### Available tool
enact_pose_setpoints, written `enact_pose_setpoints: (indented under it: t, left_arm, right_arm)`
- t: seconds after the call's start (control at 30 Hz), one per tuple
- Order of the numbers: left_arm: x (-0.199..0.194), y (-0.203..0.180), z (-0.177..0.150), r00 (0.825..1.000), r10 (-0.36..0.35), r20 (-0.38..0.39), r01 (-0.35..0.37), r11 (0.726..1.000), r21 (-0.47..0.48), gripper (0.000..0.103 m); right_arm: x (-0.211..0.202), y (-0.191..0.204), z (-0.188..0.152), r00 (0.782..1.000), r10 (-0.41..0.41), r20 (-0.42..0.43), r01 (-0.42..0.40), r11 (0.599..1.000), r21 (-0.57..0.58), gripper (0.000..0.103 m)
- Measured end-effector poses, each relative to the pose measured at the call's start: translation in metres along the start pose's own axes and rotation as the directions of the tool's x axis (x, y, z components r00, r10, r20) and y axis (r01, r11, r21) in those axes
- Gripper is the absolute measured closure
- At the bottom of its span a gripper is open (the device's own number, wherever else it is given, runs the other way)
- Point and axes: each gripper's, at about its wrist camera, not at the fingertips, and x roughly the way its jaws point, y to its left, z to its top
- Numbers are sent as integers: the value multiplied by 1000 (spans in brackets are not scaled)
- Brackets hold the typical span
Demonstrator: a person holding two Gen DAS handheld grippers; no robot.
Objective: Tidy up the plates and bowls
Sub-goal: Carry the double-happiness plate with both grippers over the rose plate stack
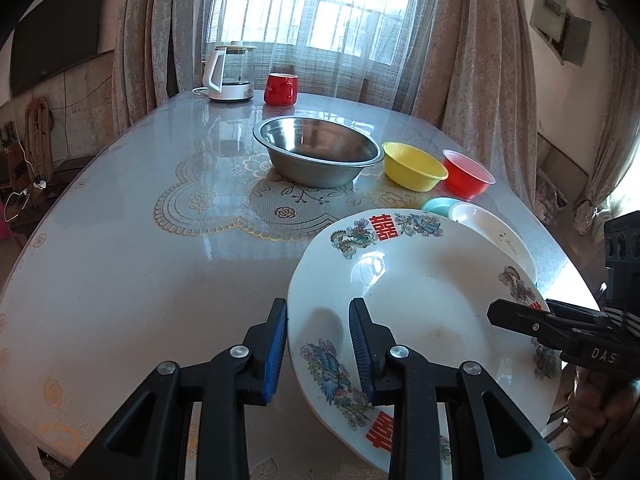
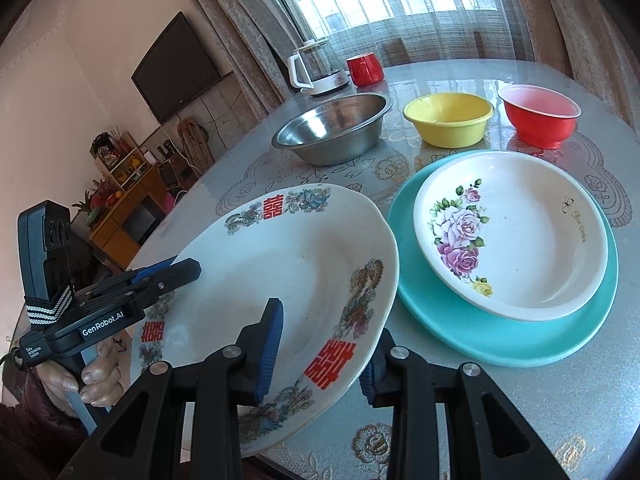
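Note:
A large white plate with red characters and dragon prints [image 1: 424,300] [image 2: 288,280] is tilted up off the table. My left gripper [image 1: 318,348] straddles its near-left rim, jaws wide and not pressing it. My right gripper [image 2: 324,354] straddles the opposite rim, one finger inside, one below; it also shows in the left wrist view [image 1: 520,318]. To the right a white rose plate [image 2: 516,236] lies on a teal plate [image 2: 532,344]. Behind stand a steel bowl [image 2: 336,128], a yellow bowl [image 2: 448,120] and a red bowl [image 2: 540,114].
A glass kettle [image 1: 228,76] and a red mug [image 1: 280,88] stand at the table's far edge by the curtains. The round table [image 1: 140,260] has a glass top over a lace cloth. A TV [image 2: 176,68] hangs on the left wall.

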Motion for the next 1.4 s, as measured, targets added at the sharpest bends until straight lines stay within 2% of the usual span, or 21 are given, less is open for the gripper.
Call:
enact_pose_setpoints:
  t: [0.37,0.6,0.63,0.67,0.7,0.8,0.83,0.87,0.93,0.97,1.0,1.03,1.1,1.13,1.3,1.4]
  left_arm:
    - [20,-51,34,997,-82,12,81,993,82,72]
    - [43,-87,56,992,-128,2,127,983,130,72]
    - [46,-92,59,990,-139,1,138,981,135,74]
    - [45,-98,62,980,-200,8,196,970,144,87]
    - [42,-108,66,973,-230,22,224,961,162,86]
    - [35,-150,70,976,-184,116,140,940,310,86]
    - [36,-154,74,968,-224,112,184,940,287,86]
    - [41,-154,78,956,-274,107,242,939,245,84]
    - [62,-152,85,968,-223,114,200,962,183,87]
    - [75,-144,90,963,-258,79,248,962,116,87]
    - [85,-137,91,967,-239,87,232,969,83,85]
    - [94,-128,90,979,-181,94,177,983,49,88]
    - [101,-108,90,969,-236,72,238,971,-26,88]
    - [101,-106,91,976,-202,76,204,979,-21,88]
    - [95,-92,93,977,-203,65,204,979,-8,88]
    - [87,-75,89,980,-191,55,193,981,-24,84]
  right_arm:
    - [-41,-40,10,994,-69,90,59,992,114,69]
    - [-61,-66,21,976,-178,128,159,976,147,69]
    - [-62,-71,23,973,-193,130,174,973,150,69]
    - [-64,-74,25,972,-194,135,173,973,153,69]
    - [-65,-78,27,972,-190,137,169,973,155,70]
    - [-61,-75,33,974,-165,154,146,981,128,81]
    - [-59,-71,36,969,-183,163,166,980,112,85]
    - [-53,-71,39,970,-192,148,176,978,114,85]
    - [-38,-74,43,975,-189,120,174,977,122,87]
    - [-32,-72,44,971,-211,109,199,974,109,87]
    - [-29,-71,44,968,-221,120,210,972,103,83]
    - [-27,-69,45,969,-217,118,206,974,98,84]
    - [-27,-65,47,968,-220,118,213,975,67,85]
    - [-26,-66,48,970,-214,112,207,976,69,85]
    - [-21,-65,55,971,-218,96,213,975,57,84]
    - [-21,-66,53,972,-214,94,209,976,59,84]
